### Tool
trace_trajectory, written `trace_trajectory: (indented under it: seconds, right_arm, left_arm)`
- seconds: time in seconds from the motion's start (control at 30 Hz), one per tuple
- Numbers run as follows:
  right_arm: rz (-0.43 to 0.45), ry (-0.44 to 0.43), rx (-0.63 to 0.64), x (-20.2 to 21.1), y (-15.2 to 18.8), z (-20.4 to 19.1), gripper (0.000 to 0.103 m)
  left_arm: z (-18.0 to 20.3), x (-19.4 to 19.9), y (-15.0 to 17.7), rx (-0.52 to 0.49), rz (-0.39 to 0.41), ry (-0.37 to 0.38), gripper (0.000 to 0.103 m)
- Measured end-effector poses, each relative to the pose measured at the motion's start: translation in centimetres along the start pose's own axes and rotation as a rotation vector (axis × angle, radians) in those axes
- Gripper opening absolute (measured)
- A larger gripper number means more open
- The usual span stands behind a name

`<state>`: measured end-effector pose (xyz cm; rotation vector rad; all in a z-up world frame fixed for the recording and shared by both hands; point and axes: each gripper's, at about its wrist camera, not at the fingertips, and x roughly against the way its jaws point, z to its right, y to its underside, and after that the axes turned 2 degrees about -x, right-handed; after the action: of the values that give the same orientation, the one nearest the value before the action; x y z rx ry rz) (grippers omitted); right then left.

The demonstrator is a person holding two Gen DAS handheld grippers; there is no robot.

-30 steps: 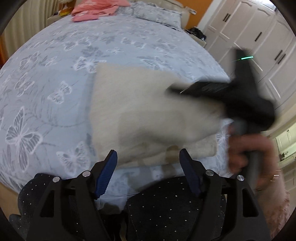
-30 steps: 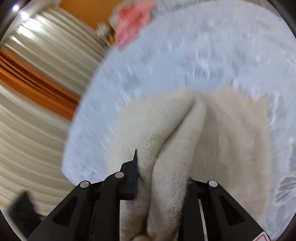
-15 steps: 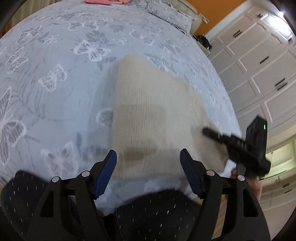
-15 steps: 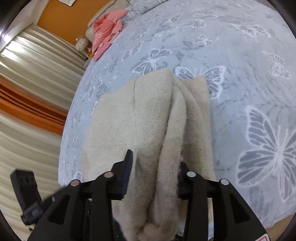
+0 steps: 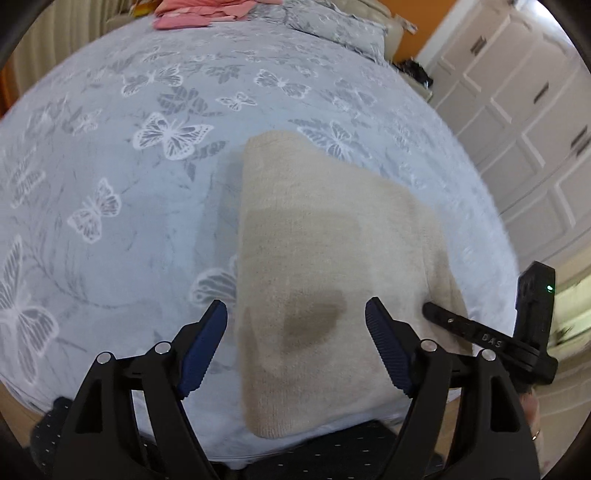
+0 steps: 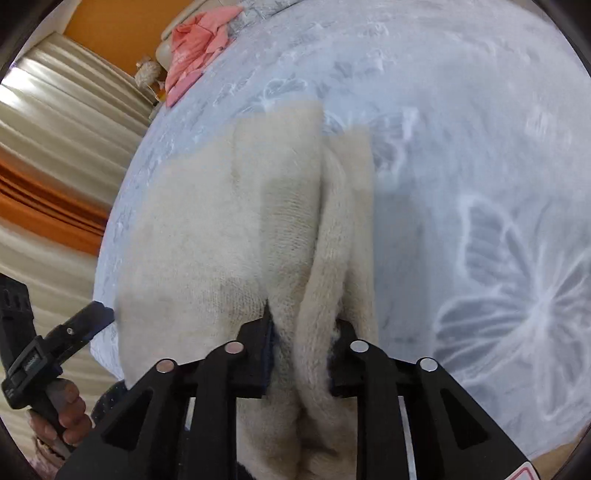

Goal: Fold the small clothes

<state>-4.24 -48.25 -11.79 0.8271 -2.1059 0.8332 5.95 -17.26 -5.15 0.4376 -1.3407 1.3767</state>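
Note:
A cream knitted garment (image 5: 317,258) lies folded on the butterfly-print bed near its front edge. My left gripper (image 5: 295,332) is open and empty, hovering just above the garment's near end. My right gripper (image 6: 303,332) is shut on a thick folded edge of the cream garment (image 6: 229,229) at its right side; it also shows in the left wrist view (image 5: 480,332) at the garment's right corner. The left gripper's finger (image 6: 85,321) shows at the left in the right wrist view.
Pink clothes (image 5: 203,11) lie at the far end of the bed beside a pillow (image 5: 332,26). White wardrobe doors (image 5: 524,92) stand to the right. Beige curtains (image 6: 55,147) hang beyond the bed's other side. The bed's front edge (image 5: 221,454) is close below.
The right gripper has carried the garment's edge from over its middle down to the right corner. The left gripper's view shifted slightly; its jaws stayed open.

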Motion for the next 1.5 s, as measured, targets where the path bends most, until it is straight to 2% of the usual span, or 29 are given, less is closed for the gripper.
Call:
trace_trajectory:
  seconds: [0.07,0.1,0.27,0.33,0.4,0.47,0.57,0.73,0.8,0.9,0.97,1.03,1.1,1.17,1.2,1.23,1.27,1.4,1.5]
  right_arm:
    - [0.016,-0.029,-0.018,0.9,-0.1,-0.1,0.024]
    - [0.024,-0.037,-0.028,1.3,-0.1,-0.1,0.029]
    - [0.050,-0.011,-0.030,2.9,-0.1,-0.5,0.031]
    - [0.075,0.019,-0.032,4.2,0.4,-0.6,0.046]
    - [0.101,0.058,-0.038,5.0,0.8,-0.6,0.055]
    - [0.099,0.057,-0.047,5.3,1.2,-0.3,0.058]
    - [0.060,0.059,-0.057,4.3,1.4,0.0,0.068]
    - [0.017,0.043,-0.073,2.3,1.7,-0.1,0.070]
    - [0.010,0.066,-0.066,1.7,1.3,-0.5,0.070]
    - [0.028,0.100,-0.040,2.7,0.9,-1.2,0.070]
    - [0.052,0.095,-0.030,4.5,1.3,-1.5,0.070]
    - [0.045,0.057,-0.032,5.8,2.3,-1.6,0.070]
    - [0.010,-0.004,-0.063,6.4,3.8,-1.2,0.070]
    - [-0.014,0.003,-0.079,6.0,5.0,-0.9,0.070]
    - [-0.022,0.006,-0.073,5.7,5.2,-1.1,0.069]
    - [-0.032,0.011,-0.069,5.2,5.4,-1.2,0.064]
    - [-0.029,0.024,-0.073,5.1,5.3,-1.5,0.062]
    - [0.013,0.011,-0.059,6.0,4.8,-3.3,0.062]
    - [-0.032,-0.030,-0.055,5.4,4.7,-3.9,0.068]
  left_arm:
    - [0.3,-0.4,0.3,-0.019,-0.016,-0.013,0.075]
    - [0.5,-0.4,0.5,-0.025,-0.019,-0.014,0.075]
    - [0.7,-0.7,0.9,-0.035,-0.033,-0.027,0.075]
    - [0.9,-0.6,0.9,-0.035,-0.033,-0.029,0.075]
    - [0.9,-0.7,0.9,-0.036,-0.032,-0.035,0.075]
    - [0.8,-0.9,1.0,-0.030,-0.039,-0.041,0.075]
    - [0.4,-1.3,0.9,-0.014,-0.050,-0.043,0.080]
    - [-1.4,-3.1,0.4,0.098,-0.118,0.025,0.088]
    - [-3.0,-4.8,0.5,0.196,-0.187,0.057,0.089]
    - [-4.6,-5.6,0.8,0.306,-0.244,0.114,0.091]
    - [-4.9,-4.5,1.1,0.316,-0.225,0.124,0.089]
    - [-4.8,-2.5,1.5,0.275,-0.181,0.118,0.089]
    - [-4.5,-1.0,2.3,0.238,-0.173,0.165,0.090]
    - [-4.4,-0.2,3.8,0.238,-0.212,0.233,0.091]
    - [-4.3,-0.3,4.6,0.265,-0.244,0.268,0.091]
    - [-4.3,-0.5,5.1,0.288,-0.261,0.289,0.091]
    - [-4.5,-1.0,5.8,0.345,-0.278,0.317,0.091]
    - [-5.4,-1.5,7.6,0.565,-0.287,0.383,0.090]
    - [-5.4,-1.2,8.4,0.600,-0.275,0.412,0.090]
